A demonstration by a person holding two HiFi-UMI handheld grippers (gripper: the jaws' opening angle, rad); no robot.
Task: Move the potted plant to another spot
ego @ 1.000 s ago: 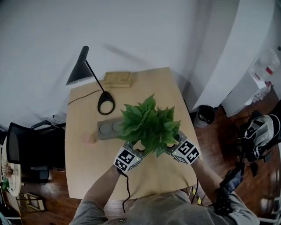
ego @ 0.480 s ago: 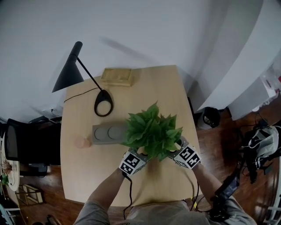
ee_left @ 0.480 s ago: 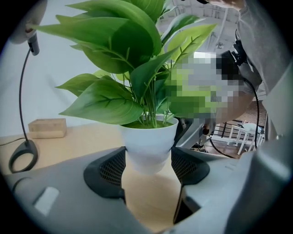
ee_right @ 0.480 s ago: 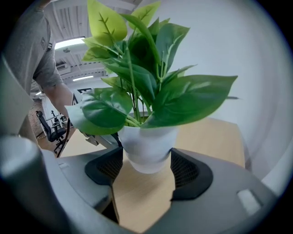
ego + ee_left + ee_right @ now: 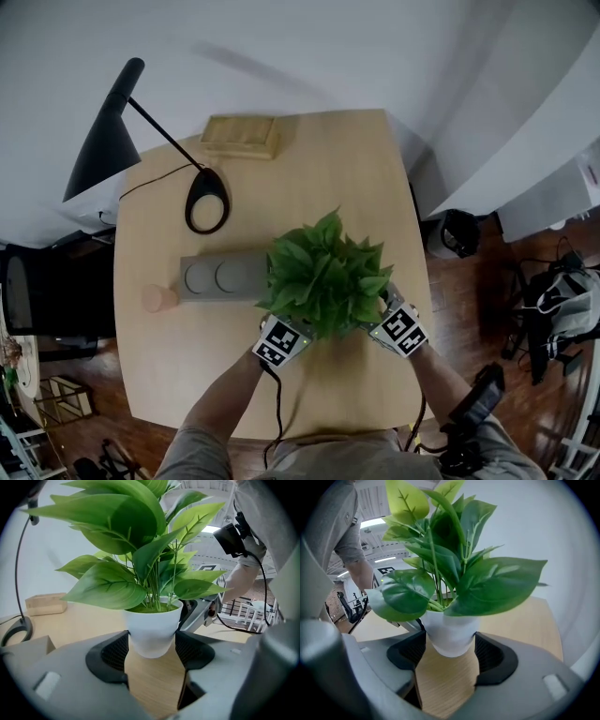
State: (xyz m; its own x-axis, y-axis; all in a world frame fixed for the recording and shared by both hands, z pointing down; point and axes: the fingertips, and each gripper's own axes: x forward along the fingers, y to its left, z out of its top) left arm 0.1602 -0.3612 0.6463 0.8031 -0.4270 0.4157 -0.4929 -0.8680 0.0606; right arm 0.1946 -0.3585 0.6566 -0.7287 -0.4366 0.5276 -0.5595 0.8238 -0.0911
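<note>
The potted plant [image 5: 323, 279], with broad green leaves in a small white pot [image 5: 151, 632], stands out near the middle of the wooden table [image 5: 356, 169]. My left gripper [image 5: 151, 643] is shut on the pot's lower sides. From the opposite side my right gripper [image 5: 450, 644] is shut on the same pot [image 5: 451, 637]. The pot's rounded base looks just clear of the tabletop. In the head view the leaves hide the pot and both sets of jaws. Only the left marker cube [image 5: 281, 340] and the right marker cube [image 5: 398, 328] show.
Left of the plant lies a grey block [image 5: 223, 276] with two round recesses, with a pink cup [image 5: 157, 298] beside it. A black desk lamp [image 5: 103, 141] has its base [image 5: 207, 200] behind the block. A wooden box [image 5: 241, 136] sits at the far edge.
Both grippers and the plant have shifted slightly right, away from the grey block. The head camera has moved, so the table now sits differently in view.
</note>
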